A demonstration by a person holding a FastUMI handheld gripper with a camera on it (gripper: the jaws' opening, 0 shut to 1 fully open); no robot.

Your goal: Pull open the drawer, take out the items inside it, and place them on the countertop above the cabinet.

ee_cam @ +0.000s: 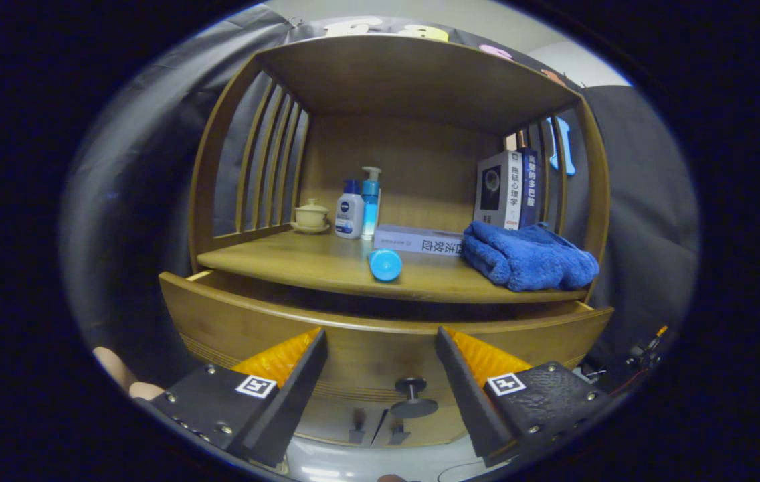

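Observation:
A wooden cabinet stands ahead with its drawer (366, 338) pulled out toward me; the drawer's inside is hidden behind its front panel. A dark round knob (411, 395) sticks out of the drawer front, low between my fingers. My gripper (380, 338) is open in front of the drawer front, with nothing between its fingers. On the countertop (306, 264) above the drawer lie a blue cylinder (385, 264) on its side near the front edge and a folded blue towel (527, 256) to its right.
Further back on the countertop stand a small lidded cup on a saucer (311, 215), a white bottle (350, 213), a blue pump bottle (370, 201), a flat-lying book (418, 239) and upright books (507, 189). Slatted side walls and a wooden top enclose the shelf.

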